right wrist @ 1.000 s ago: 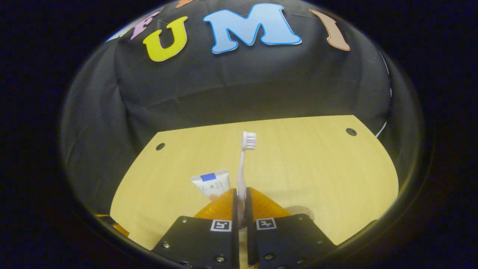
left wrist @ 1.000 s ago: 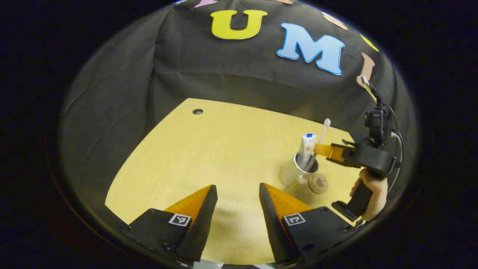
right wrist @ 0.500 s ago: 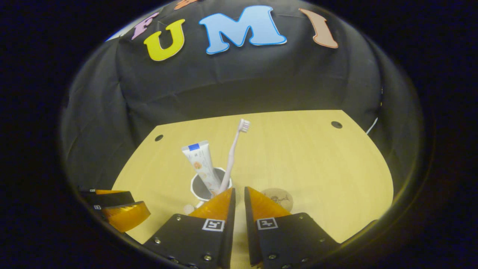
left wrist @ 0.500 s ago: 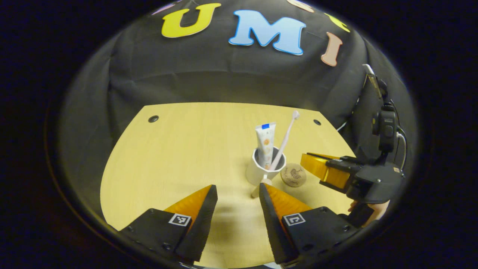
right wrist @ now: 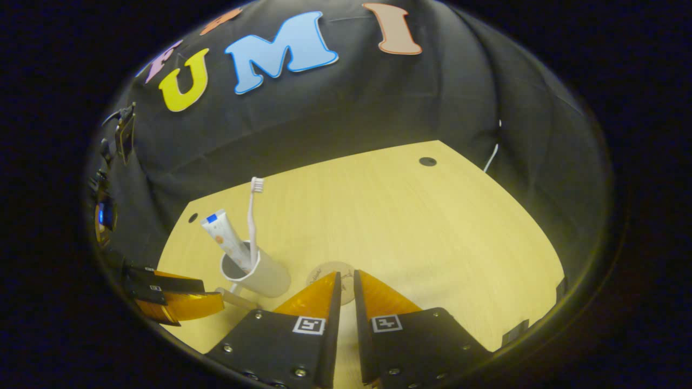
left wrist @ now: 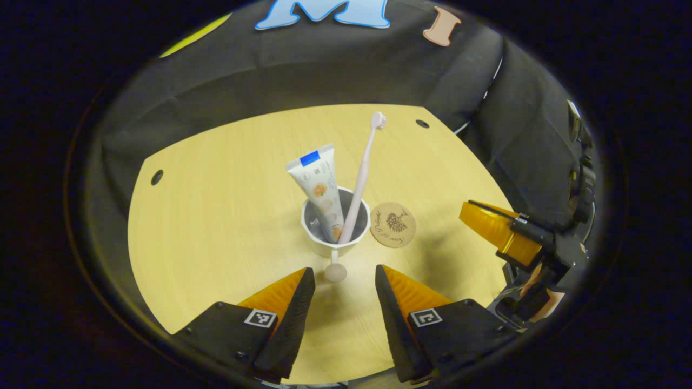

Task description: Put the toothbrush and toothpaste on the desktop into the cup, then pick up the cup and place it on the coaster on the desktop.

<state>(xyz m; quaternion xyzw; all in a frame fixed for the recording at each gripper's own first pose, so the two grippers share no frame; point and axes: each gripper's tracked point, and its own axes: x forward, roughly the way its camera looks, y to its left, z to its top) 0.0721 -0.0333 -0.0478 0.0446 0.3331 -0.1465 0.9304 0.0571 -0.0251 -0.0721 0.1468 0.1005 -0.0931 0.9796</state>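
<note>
The toothbrush (left wrist: 364, 170) and toothpaste tube (left wrist: 321, 190) are parked in the white cup (left wrist: 335, 227), just beside the round coaster (left wrist: 393, 225) on the desktop (left wrist: 216, 216). The left gripper (left wrist: 339, 281) is held wide open facing the cup handle; the right gripper (right wrist: 344, 283) is nearly closed, nothing gripped.

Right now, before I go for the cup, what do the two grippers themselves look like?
Both match. The left gripper has two wedge-shaped fingers, translucent orange with black ribbed pads, on black bolted plates, each bearing a small square black-and-white marker. The right gripper is built the same; from the left gripper view it has a black body and handle, with a black camera mount above. A bare hand holds it; no sleeve is visible.
</note>
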